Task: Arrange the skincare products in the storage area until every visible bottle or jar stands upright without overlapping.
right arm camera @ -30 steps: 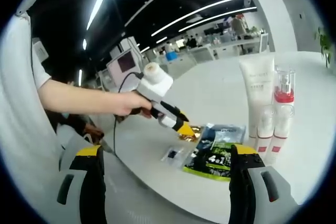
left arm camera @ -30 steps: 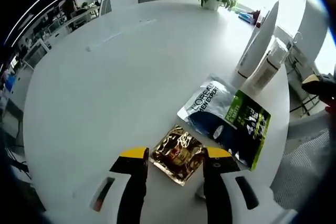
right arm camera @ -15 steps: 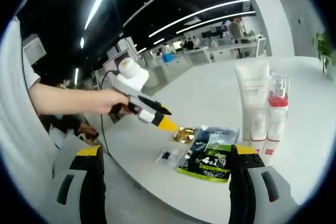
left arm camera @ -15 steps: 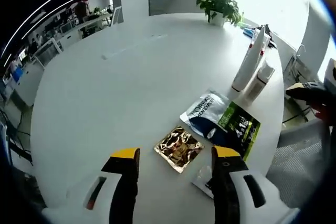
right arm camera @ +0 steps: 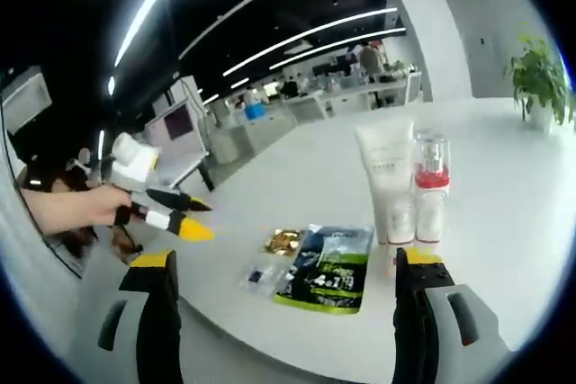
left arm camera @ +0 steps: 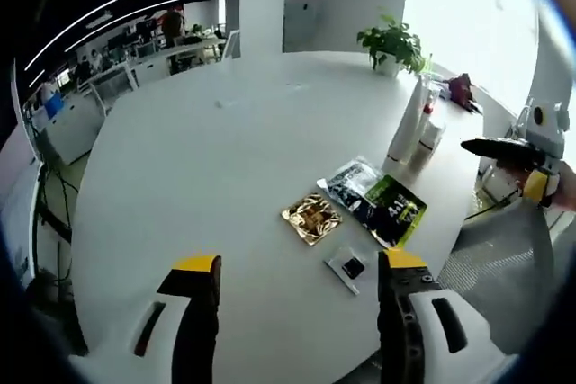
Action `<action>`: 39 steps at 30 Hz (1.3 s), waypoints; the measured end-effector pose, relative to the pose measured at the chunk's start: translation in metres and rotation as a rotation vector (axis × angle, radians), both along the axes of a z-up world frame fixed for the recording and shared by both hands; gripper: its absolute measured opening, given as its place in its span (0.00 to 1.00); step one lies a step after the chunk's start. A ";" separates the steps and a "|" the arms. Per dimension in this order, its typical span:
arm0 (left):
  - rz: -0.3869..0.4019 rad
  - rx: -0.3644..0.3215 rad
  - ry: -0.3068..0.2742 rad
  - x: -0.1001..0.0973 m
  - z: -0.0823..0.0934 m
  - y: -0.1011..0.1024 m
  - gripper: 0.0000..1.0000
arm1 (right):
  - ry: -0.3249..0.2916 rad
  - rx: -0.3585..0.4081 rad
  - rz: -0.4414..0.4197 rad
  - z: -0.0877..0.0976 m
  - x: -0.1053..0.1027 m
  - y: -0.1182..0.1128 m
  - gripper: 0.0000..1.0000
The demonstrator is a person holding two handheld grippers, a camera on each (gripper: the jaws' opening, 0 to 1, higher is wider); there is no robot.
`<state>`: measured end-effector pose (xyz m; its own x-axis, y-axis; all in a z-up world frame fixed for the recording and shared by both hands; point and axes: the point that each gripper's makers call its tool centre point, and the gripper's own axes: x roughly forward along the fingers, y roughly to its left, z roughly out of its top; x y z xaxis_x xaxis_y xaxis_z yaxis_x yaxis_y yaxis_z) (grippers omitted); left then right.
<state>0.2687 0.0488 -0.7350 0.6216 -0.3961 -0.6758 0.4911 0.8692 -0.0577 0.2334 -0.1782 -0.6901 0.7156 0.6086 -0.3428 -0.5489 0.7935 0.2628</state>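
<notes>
the skincare products stand and lie near one edge of a round white table (left arm camera: pixel 198 159), well clear of both grippers. the left gripper (left arm camera: pixel 297 267) hangs above the near rim of the table with its yellow-tipped jaws spread wide and nothing between them. just beyond its tips, in the left gripper view, lies a small clear sachet (left arm camera: pixel 347 268) with a dark square in it, then a gold foil sachet (left arm camera: pixel 311 217), and beside that a larger green and black pouch (left arm camera: pixel 378 205) with a silvery end, all three flat on the tabletop and close together. further out, a tall white tube (left arm camera: pixel 405 123) stands on its cap with a red-collared pump bottle (left arm camera: pixel 428 125) right beside it. a potted plant (left arm camera: pixel 392 42) sits at the far edge

the right gripper (right arm camera: pixel 281 269) is also wide apart and holds nothing, hanging off the table's near side. in the right gripper view the clear sachet (right arm camera: pixel 260 277), gold foil sachet (right arm camera: pixel 284 240) and green and black pouch (right arm camera: pixel 326 269) lie between its jaws' lines of sight, and the white tube (right arm camera: pixel 390 184) and pump bottle (right arm camera: pixel 431 190) stand upright, touching or nearly so. at the left of that view a person's hand (right arm camera: pixel 83 209) holds the left gripper (right arm camera: pixel 191 218) out beyond the table's rim; the right gripper (left arm camera: pixel 513 161) enters the left gripper view from the right
</notes>
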 end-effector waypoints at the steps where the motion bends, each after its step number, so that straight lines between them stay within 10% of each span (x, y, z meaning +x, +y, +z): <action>1: 0.014 -0.009 -0.012 -0.007 0.004 0.005 0.75 | -0.013 -0.009 -0.009 0.002 0.001 -0.004 1.00; 22: 0.051 -0.143 -0.365 -0.059 0.053 0.037 0.99 | -0.089 -0.062 -0.109 0.002 -0.011 -0.080 1.00; 39: 0.031 -0.163 -0.352 -0.064 0.051 0.030 0.99 | -0.096 -0.088 -0.093 0.005 -0.014 -0.102 1.00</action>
<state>0.2051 0.0787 -0.6836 0.8176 -0.4581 -0.3487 0.4792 0.8772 -0.0290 0.2192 -0.2799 -0.6848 0.7995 0.5087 -0.3194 -0.4913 0.8597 0.1396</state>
